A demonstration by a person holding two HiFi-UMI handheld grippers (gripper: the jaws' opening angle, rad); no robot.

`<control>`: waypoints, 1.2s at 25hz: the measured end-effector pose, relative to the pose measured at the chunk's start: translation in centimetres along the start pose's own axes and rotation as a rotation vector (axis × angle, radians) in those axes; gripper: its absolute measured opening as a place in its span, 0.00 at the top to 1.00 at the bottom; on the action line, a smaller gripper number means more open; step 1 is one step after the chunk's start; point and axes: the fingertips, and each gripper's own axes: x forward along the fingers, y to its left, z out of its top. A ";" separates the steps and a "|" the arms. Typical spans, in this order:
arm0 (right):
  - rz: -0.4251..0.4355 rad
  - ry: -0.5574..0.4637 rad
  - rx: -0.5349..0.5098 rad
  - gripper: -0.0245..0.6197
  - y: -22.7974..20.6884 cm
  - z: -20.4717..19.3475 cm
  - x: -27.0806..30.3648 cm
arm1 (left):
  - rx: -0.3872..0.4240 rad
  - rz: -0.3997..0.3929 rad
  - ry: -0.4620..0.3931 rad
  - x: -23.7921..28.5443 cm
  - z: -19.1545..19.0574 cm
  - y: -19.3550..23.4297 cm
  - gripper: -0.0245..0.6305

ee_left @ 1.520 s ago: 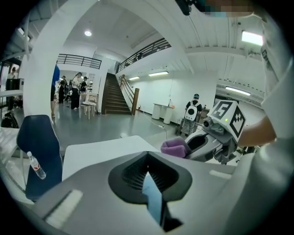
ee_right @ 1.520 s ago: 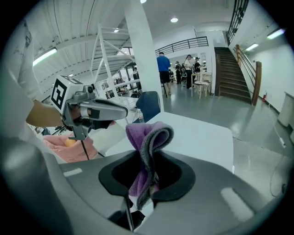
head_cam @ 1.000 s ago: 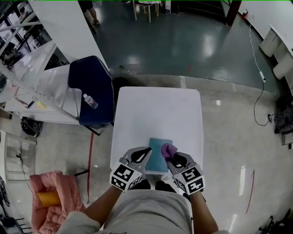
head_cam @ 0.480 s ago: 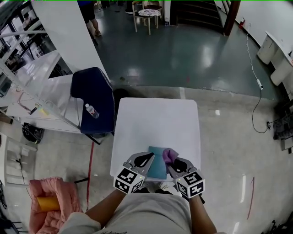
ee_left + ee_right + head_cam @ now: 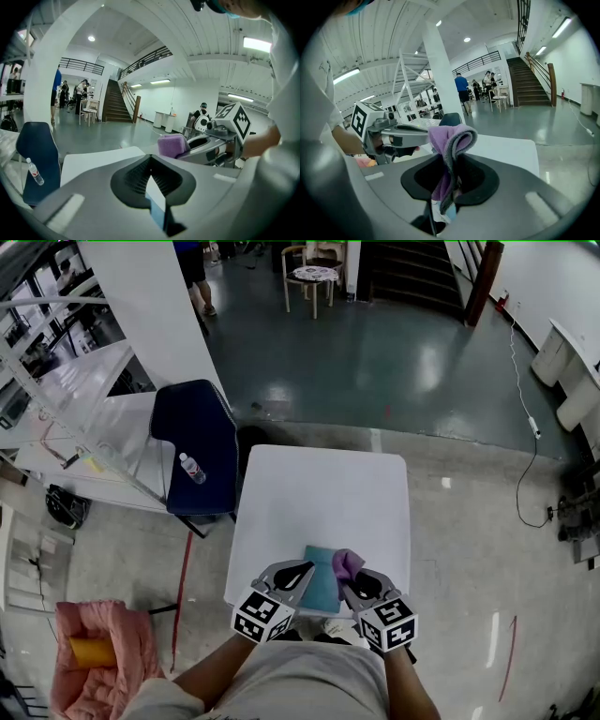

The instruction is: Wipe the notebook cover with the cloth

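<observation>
left tongs (image 5: pixel 302 570): clenched, seemingly on the notebook (image 5: pixel 322 591) edge | right tongs (image 5: pixel 351 575): clenched on the purple cloth (image 5: pixel 345 562) | notebook: laid at the tabletop (image 5: pixel 319 493) near edge, between both tongs | cloth: held bunched at the notebook's far right corner

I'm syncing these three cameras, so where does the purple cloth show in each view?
Head view: cloth low centre, held by the right gripper.
Left gripper view: cloth right of centre, in the other gripper's jaws.
Right gripper view: cloth at the centre, between that gripper's own jaws.
Shared landmark: the white table, visible in all three.
</observation>
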 end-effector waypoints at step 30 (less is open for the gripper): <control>0.017 0.011 -0.018 0.80 0.9 -0.2 0.0 | 0.018 -0.015 0.005 -0.4 0.3 -0.3 0.96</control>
